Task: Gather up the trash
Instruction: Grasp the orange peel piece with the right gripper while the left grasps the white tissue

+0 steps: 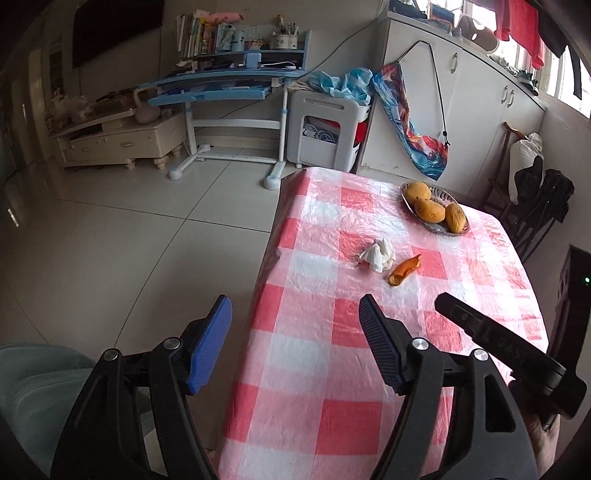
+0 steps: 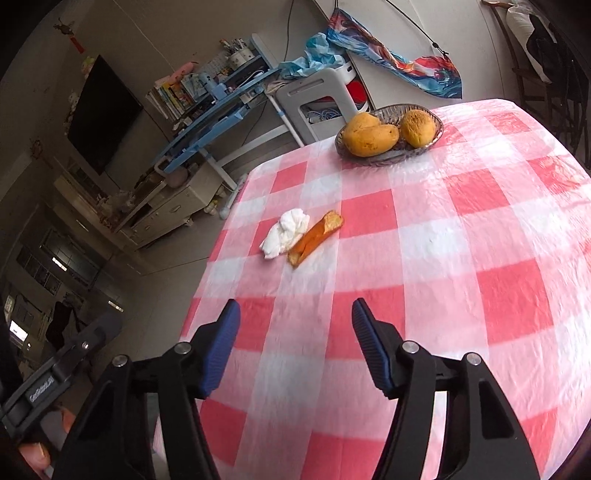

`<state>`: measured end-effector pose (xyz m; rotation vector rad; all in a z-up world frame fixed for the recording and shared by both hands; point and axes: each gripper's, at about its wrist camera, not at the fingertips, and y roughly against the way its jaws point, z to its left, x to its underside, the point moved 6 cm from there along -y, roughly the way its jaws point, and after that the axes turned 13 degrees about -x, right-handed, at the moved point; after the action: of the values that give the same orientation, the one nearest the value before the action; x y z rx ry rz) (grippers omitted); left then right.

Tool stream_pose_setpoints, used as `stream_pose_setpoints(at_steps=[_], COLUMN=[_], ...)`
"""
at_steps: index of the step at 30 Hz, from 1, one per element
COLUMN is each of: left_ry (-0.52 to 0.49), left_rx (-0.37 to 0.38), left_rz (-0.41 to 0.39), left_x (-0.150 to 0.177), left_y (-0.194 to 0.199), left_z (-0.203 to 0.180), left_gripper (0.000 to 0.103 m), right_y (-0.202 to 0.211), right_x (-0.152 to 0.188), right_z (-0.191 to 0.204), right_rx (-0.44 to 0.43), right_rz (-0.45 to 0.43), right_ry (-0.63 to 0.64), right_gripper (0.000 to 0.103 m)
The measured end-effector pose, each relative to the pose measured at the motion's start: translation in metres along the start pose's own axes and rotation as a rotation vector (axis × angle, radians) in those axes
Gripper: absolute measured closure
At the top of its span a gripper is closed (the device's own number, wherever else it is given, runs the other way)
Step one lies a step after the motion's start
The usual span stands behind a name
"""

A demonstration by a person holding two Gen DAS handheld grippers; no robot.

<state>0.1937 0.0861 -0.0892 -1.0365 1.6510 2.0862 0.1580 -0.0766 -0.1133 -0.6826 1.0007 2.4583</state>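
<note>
While near the table's (image 2: 461, 229) left edge, tissue (image 2: 286, 232) touching peel (image 2: 316, 238); both grippers (image 1: 295, 325) (image 2: 295, 325) wide, empty.

Glossy plastic tablecloth (image 2: 424, 229); crumpled white paper tissue (image 2: 286, 233); glass bowl (image 2: 436, 137)

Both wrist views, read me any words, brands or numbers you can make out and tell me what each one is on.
"DAS", partly legible: embossed on the right gripper's black body, seen from the left wrist.
White lettering on the left gripper's black body: blurred, unreadable.
Book spines on the blue desk shelf: too small to read.
</note>
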Motion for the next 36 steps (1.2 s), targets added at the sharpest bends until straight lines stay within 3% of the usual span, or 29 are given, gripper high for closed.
stream_pose_setpoints(at_steps=[4,11,18,27,31,33,36], left_ry=[-0.001,-0.025,-0.076,-0.242,-0.270,-0.272,-0.281], left_rx=[0.018,0.026,0.034,0.044,0.023,0.020,0.037], left_rz=[0.023,0.048,0.094,0.071,0.084,0.085,0.097], left_x=[-0.013,-0.030,-0.035,-0.031,-0.029,-0.029,-0.028], left_y=[-0.021,-0.057,-0.096,-0.118,-0.129,-0.131,-0.134], left_z=[-0.011,-0.032,-0.056,-0.117,-0.130,-0.135,-0.142], left_gripper=[0.035,0.035,0.035,0.035,0.035,0.038,0.051], right_y=[-0.033,-0.063,-0.063,-0.013,0.000,-0.003,-0.008], right_x=[-0.018,-0.031,-0.030,-0.022,-0.024,-0.028,-0.030], right_z=[-0.007,-0.012,-0.016,-0.053,-0.066,-0.065,-0.062], right_rx=[0.047,0.132,0.160,0.199,0.150,0.135,0.130], right_rz=[0.031,0.101,0.212,0.291,0.228,0.211,0.201], right_ry=[-0.006,0.078,0.254,0.344,0.277,0.259,0.269], right_gripper=[0.053,0.059,0.085,0.086,0.085,0.082,0.082])
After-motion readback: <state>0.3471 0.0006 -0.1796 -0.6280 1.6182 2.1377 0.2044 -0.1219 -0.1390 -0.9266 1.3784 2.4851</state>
